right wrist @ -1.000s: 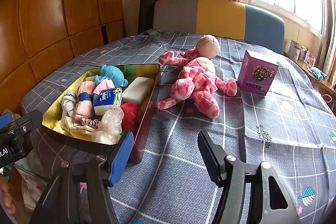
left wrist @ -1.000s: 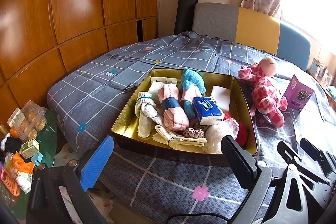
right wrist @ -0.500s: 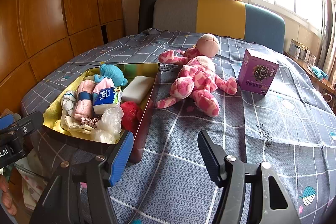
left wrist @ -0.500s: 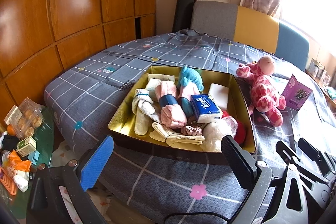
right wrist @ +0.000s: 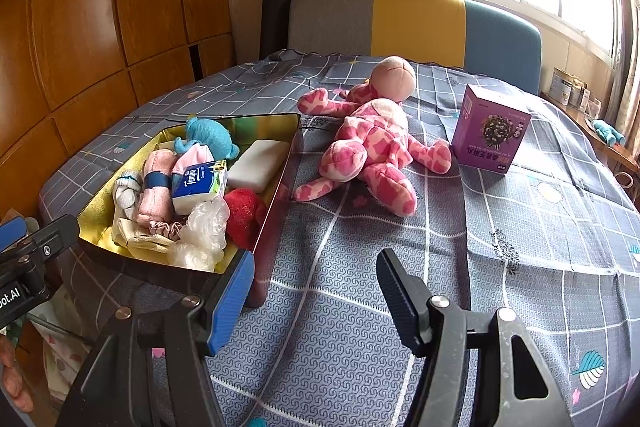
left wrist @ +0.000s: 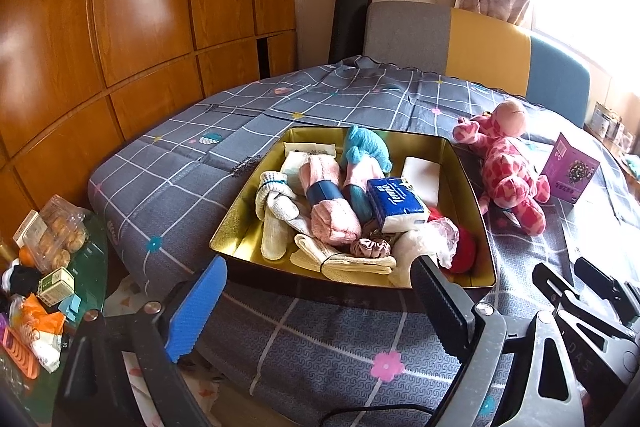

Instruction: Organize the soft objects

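Two grippers sit low in our frames, and both have their fingers spread wide with nothing between them. The left gripper [left wrist: 316, 303] hangs at the bottom centre of the left wrist view, just short of the near wall of the gold tray [left wrist: 468, 183]. The right gripper [right wrist: 316, 287] occupies the bottom centre of its own view, above the grey checked cloth [right wrist: 360, 307] and beside the tray's near right corner.

We see the tray filling the middle of the left wrist view, resting on the cloth. Packed inside are a pink rolled towel [left wrist: 326, 199] with a blue band, its long axis running from the far wall toward us; white socks [left wrist: 276, 211] to its left, lying along the same line; a blue tissue pack [left wrist: 396, 203] to its right, tilted; a white soap-like block [left wrist: 420, 173] behind the pack; a teal plush [left wrist: 366, 147] at the far side; a cream folded cloth [left wrist: 344, 261] lying crosswise along the near wall; a pink scrunchie [left wrist: 370, 247] touching it; crumpled clear plastic [left wrist: 432, 243]; and a red soft ball [left wrist: 464, 253] at the near right corner.

Outside the tray, right of it in the right wrist view, the pink plush toy [right wrist: 372, 143] lies flat on the cloth, head toward the upper frame, legs splayed toward us. A purple box [right wrist: 490, 131] stands upright just beside its right leg.
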The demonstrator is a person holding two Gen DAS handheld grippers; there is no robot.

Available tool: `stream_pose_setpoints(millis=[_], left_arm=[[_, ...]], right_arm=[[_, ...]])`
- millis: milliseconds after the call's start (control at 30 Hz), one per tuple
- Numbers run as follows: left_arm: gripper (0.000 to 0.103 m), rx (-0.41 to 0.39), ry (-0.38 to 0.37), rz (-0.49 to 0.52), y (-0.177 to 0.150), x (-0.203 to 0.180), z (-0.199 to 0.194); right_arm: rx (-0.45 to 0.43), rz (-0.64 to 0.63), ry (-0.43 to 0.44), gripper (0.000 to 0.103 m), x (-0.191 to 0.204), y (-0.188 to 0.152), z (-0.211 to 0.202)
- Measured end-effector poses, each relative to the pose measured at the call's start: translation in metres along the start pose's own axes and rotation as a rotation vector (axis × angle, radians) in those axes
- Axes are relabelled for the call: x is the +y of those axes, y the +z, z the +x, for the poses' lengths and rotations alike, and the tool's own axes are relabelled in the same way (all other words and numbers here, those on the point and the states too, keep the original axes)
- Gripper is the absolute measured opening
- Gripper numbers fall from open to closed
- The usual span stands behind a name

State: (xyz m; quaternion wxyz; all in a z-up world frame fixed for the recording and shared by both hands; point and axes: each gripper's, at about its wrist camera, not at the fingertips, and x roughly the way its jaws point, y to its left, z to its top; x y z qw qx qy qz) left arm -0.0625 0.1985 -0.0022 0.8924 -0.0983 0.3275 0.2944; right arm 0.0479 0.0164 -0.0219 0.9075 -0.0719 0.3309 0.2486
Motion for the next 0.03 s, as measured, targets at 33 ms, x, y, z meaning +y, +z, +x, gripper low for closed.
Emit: stream_pose_setpoints(millis=[33], left_arm=[[0.102,0.008,-0.006,-0.002,0.0005,-0.0001,0.001]], right_arm=[[-0.001,0.001,-0.002,0.064,-0.0007,0.0004,-0.0002]])
